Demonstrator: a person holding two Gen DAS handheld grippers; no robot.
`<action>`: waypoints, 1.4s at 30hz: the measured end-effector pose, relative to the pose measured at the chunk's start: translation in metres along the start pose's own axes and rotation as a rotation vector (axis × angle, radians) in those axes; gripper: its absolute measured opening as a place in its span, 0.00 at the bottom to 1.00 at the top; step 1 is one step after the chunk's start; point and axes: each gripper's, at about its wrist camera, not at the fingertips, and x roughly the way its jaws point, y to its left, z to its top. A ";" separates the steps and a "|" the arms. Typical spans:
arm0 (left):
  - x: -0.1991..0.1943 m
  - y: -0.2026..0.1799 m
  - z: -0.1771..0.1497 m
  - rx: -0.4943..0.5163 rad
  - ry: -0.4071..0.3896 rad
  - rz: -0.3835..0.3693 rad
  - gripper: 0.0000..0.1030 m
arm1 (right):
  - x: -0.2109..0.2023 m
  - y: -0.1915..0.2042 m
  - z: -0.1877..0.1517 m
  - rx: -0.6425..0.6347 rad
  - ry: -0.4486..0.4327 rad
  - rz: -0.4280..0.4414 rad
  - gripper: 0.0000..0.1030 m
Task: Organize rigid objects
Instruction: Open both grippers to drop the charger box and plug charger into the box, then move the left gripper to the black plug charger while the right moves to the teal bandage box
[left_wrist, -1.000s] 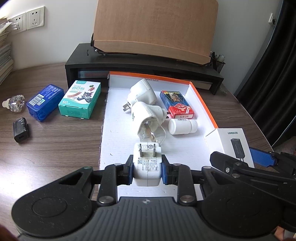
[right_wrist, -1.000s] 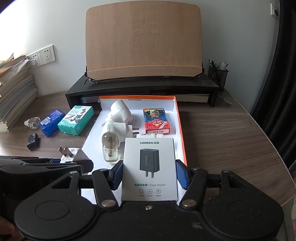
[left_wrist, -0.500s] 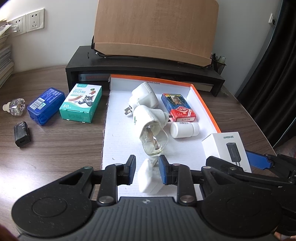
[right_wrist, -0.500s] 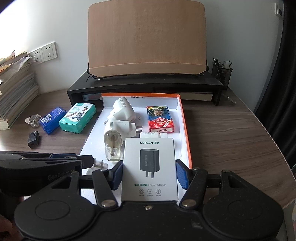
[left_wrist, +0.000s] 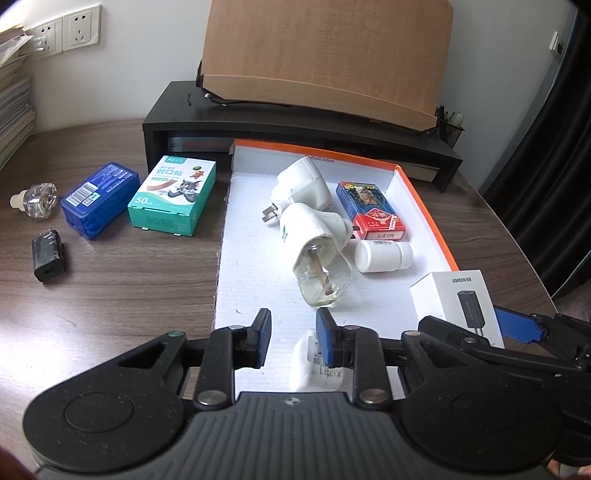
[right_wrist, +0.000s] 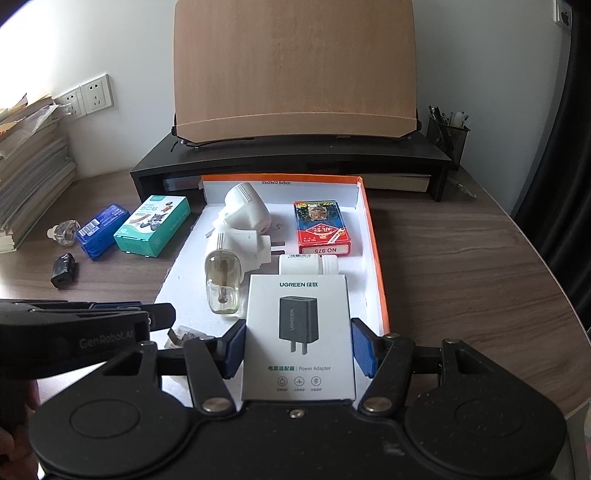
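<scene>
UGREEN box (right_wrist: 298, 295) is clamped tight in right gripper (right_wrist: 298, 338); left gripper (left_wrist: 293, 326) is slightly parted, empty, white charger (left_wrist: 306, 356) lying under one finger.

Small white charger (left_wrist: 314, 365), labelled face showing, lay at the near edge of orange-rimmed white tray (left_wrist: 424, 206). White charger box (right_wrist: 299, 332), printed face up, held over the tray's near right corner. Farther in, lying down: vaporizer with clear bottle (left_wrist: 314, 254), white plug-in unit (left_wrist: 303, 181), red card pack (left_wrist: 373, 210), white bottle (left_wrist: 382, 256).
</scene>
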 end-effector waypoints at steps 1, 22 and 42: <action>0.000 0.002 0.000 -0.007 0.001 -0.004 0.27 | 0.001 0.001 0.000 0.000 0.004 0.001 0.69; -0.029 0.023 0.007 -0.078 -0.062 0.027 0.72 | -0.020 0.012 0.001 -0.006 -0.077 -0.008 0.79; -0.062 0.051 0.011 -0.148 -0.122 0.190 1.00 | -0.029 0.045 0.011 -0.084 -0.127 0.105 0.81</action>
